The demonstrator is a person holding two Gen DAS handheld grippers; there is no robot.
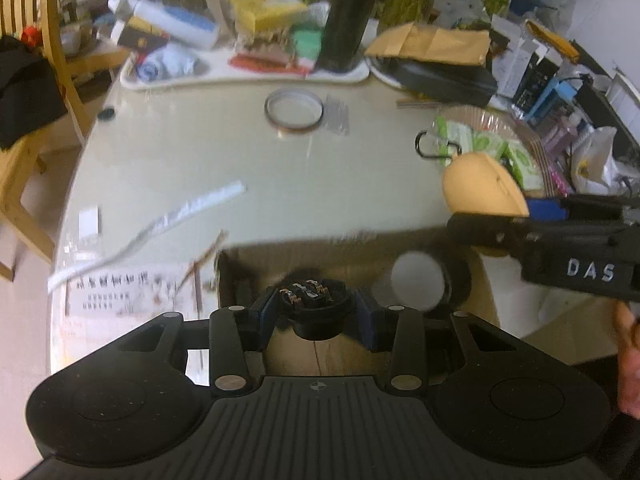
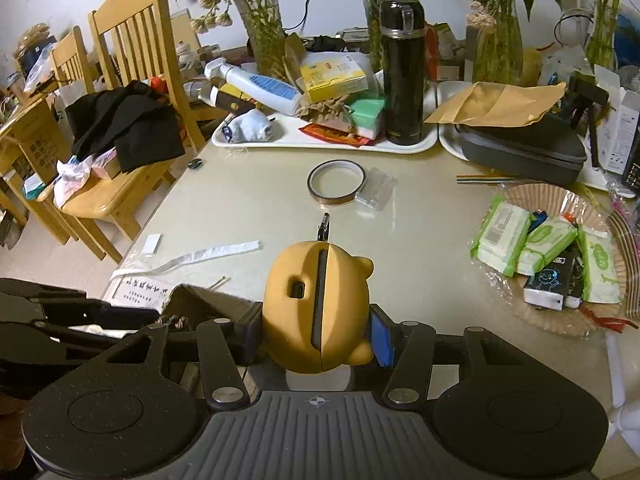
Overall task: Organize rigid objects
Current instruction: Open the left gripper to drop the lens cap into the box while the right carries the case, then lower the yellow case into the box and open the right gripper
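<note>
The right gripper [image 2: 318, 330] has its fingers squeezed on a yellow-orange toy [image 2: 318, 308], so it can be lifted and put away. The toy is round, has small bumps like ears and feet, and a dark slit runs down its middle. The left gripper [image 1: 316, 314] holds a small round black part [image 1: 316, 306] between its fingers, just over an open cardboard box [image 1: 360, 264]. I think both things are going into that box. Past the fingertips, a tape ring [image 2: 337, 182] lies on the surface [image 2: 248, 208]
</note>
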